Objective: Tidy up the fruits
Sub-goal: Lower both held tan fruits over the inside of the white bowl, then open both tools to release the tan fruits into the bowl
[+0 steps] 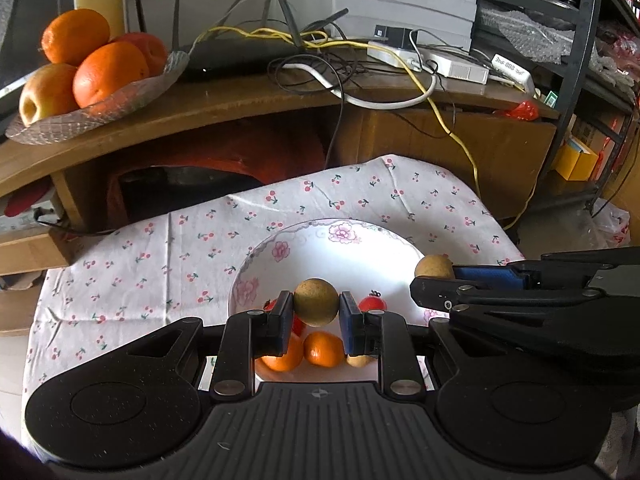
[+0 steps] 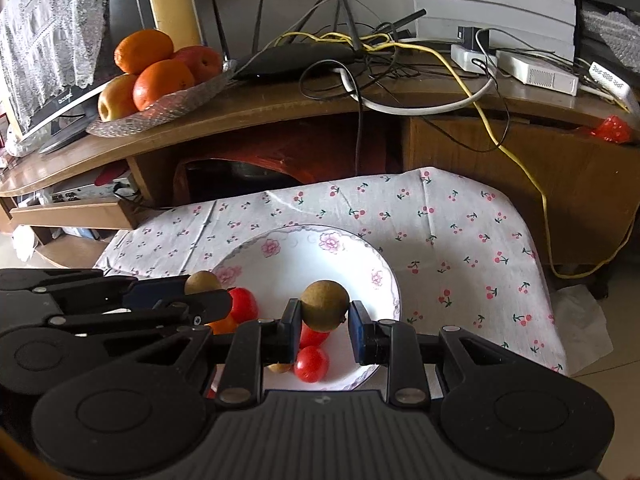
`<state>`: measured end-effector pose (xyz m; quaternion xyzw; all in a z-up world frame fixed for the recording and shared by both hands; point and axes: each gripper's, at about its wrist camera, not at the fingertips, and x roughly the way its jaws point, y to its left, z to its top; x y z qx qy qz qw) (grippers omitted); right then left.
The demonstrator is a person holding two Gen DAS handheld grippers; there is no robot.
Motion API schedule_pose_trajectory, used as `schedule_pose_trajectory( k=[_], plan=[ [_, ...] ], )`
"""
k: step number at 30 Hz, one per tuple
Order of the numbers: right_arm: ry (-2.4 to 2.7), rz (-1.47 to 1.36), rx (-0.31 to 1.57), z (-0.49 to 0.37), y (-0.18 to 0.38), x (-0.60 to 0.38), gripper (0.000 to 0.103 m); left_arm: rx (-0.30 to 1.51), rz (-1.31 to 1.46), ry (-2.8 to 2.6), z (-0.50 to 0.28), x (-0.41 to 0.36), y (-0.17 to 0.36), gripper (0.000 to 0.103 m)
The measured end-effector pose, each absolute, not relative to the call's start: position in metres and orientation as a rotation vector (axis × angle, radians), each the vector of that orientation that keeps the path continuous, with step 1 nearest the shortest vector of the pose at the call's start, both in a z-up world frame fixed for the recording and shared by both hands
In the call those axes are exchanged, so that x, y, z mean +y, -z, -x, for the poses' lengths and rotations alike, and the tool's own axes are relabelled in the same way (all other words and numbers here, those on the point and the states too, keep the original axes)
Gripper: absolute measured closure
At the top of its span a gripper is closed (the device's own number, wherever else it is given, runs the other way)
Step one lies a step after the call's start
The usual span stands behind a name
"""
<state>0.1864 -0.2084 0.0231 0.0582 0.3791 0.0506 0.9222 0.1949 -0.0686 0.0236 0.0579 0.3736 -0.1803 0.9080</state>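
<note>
**A:** ok so what's going on here? both tools have a little brown ball, right?

**B:** yep. In the left wrist view the left tool (image 1: 316,316) is closed snug on a brown round fruit (image 1: 316,302), pads touching it on both sides, held just above the flowered plate (image 1: 280,248) at lower centre. The right tool (image 1: 434,280) pokes in from the right edge with its own brown fruit (image 1: 434,267) at the tip

**A:** is the right one actually gripping it?

**B:** in the right wrist view the right tool (image 2: 325,320) has the fruit against its left pad, and there looks to be a sliver of gap at the right pad (image 2: 358,320). The fruit isn't dropping though, so I'd call it a light pinch, barely open

**A:** why hover over the plate?

**B:** my guess is they're sorting. The plate, on the cherry-print cloth (image 1: 160,240) over the table, holds small oranges (image 1: 324,349) and red tomatoes (image 2: 311,363) bunched at its near edge, so lifting the brown ones straight up keeps the rest from rolling

**A:** and the big fruit at upper left?

**B:** oranges and apples on a glass dish (image 1: 92,116) up on the wooden shelf, well apart. Can't tell if that's the destination
</note>
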Motion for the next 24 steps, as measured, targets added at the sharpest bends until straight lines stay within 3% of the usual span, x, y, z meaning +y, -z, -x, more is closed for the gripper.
schedule_pose_trajectory(
  k=[24],
  plan=[
    [-0.099, -0.135, 0.834, -0.211, 0.004, -0.211, 0.075, 0.818, -0.14, 0.367, -0.214, -0.073, -0.002, 0.072]
  ],
)
